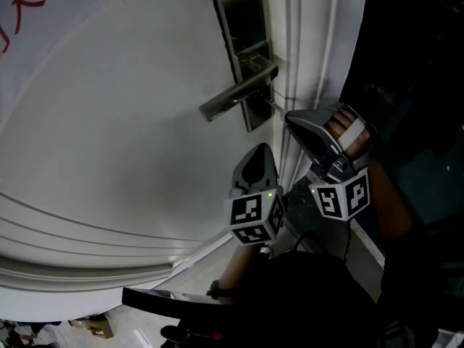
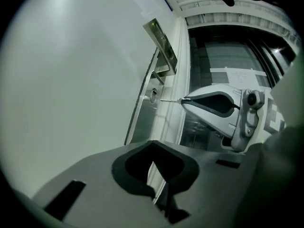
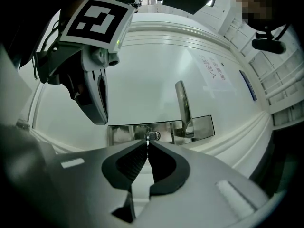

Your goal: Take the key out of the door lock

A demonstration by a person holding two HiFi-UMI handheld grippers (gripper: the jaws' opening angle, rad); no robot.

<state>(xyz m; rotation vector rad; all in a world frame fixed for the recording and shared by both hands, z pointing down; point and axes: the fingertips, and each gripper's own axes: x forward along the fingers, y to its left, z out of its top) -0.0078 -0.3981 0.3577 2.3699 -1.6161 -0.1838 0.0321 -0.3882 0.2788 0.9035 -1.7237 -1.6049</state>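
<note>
A thin metal key (image 2: 170, 100) sticks out level from the tip of my right gripper (image 2: 184, 99), which is shut on its head. The key's tip points at the keyhole (image 2: 153, 95) low on the steel lock plate (image 1: 243, 20); I cannot tell whether it is still inside. In the right gripper view the key (image 3: 147, 139) stands edge-on between the closed jaw tips, right in front of the keyhole (image 3: 152, 136). My left gripper (image 1: 262, 148) hangs below the lever handle (image 1: 235, 96), shut with nothing in it.
The white door (image 1: 130, 107) fills the left. Its frame mouldings (image 1: 297, 42) run just right of the lock plate, with a dark opening beyond. The lever handle juts out above the key. A person's hand (image 1: 344, 129) grips the right gripper.
</note>
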